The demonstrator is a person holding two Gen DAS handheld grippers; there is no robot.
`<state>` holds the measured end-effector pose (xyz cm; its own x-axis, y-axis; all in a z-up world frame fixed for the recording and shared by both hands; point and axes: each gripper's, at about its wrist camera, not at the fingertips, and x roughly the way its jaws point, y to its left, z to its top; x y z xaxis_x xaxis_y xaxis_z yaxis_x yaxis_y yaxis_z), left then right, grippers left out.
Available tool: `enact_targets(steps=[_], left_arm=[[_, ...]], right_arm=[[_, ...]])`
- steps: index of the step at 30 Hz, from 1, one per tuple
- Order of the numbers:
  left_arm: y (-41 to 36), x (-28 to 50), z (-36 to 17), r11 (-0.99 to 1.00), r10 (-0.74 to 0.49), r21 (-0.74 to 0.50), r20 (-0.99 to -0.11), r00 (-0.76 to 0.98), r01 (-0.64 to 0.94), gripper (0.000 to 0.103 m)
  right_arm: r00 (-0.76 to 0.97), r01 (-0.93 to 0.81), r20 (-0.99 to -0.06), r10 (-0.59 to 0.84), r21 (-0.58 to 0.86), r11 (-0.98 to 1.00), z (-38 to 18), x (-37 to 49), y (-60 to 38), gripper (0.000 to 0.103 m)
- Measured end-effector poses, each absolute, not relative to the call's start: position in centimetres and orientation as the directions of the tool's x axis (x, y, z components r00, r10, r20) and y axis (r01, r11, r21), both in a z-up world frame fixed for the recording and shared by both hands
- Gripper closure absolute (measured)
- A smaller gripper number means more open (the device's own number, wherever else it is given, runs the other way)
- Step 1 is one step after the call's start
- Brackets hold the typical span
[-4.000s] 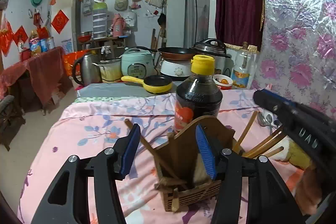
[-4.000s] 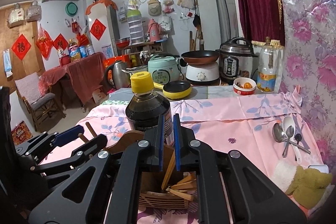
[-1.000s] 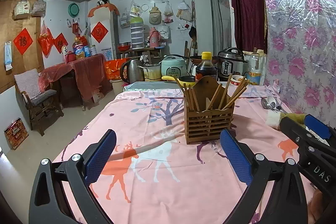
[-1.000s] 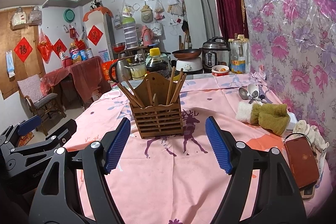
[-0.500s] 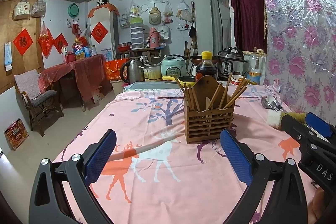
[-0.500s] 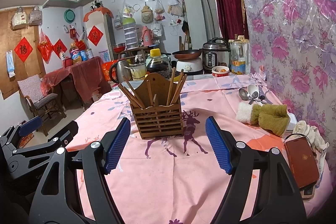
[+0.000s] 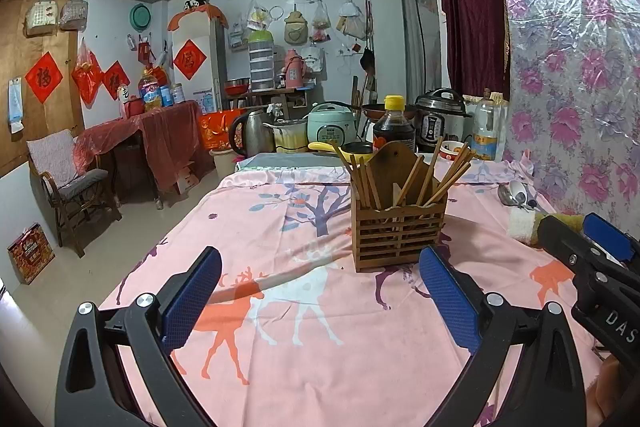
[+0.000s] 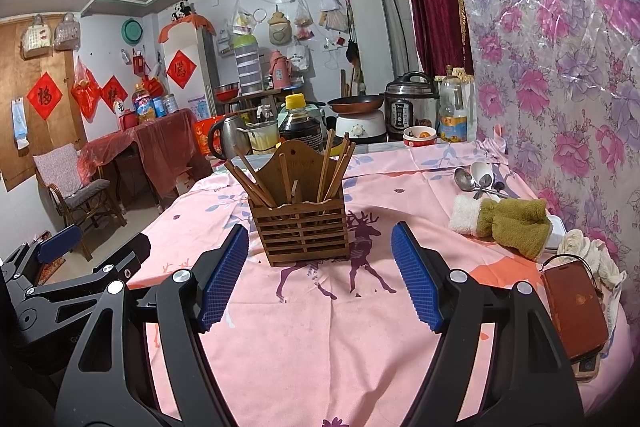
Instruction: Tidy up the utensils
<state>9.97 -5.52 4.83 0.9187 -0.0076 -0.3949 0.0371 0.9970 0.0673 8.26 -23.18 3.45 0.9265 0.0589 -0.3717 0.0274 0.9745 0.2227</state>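
Observation:
A slatted wooden utensil holder [image 7: 398, 233] [image 8: 305, 229] stands upright on the pink tablecloth [image 7: 304, 307], with several wooden chopsticks [image 7: 448, 173] [image 8: 328, 167] leaning in it. My left gripper [image 7: 320, 301] is open and empty, well back from the holder. My right gripper [image 8: 320, 277] is also open and empty, just in front of the holder. Each gripper shows at the edge of the other's view. Metal and white spoons [image 8: 478, 179] [image 7: 516, 193] lie on the cloth at the far right.
A dark sauce bottle [image 8: 300, 125] stands behind the holder. A green and white towel [image 8: 504, 221], a crumpled cloth [image 8: 584, 251] and a brown phone case [image 8: 576, 311] lie at the right. Cookers, a kettle [image 7: 250, 133] and pans line the table's far end.
Since four seconds ago both grippers have pulled back from the holder and stand open, the right one having been shut. Over the last second nothing has moved.

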Motion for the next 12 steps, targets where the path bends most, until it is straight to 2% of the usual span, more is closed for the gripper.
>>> enact_targets(steps=[12], left_arm=[[-5.99, 9.72, 4.49, 0.996, -0.008, 0.08, -0.387, 0.922, 0.042, 0.006]], right_arm=[[0.927, 0.031, -0.37, 0.057, 0.227, 0.973, 3.57, 8.2, -23.09, 0.028]])
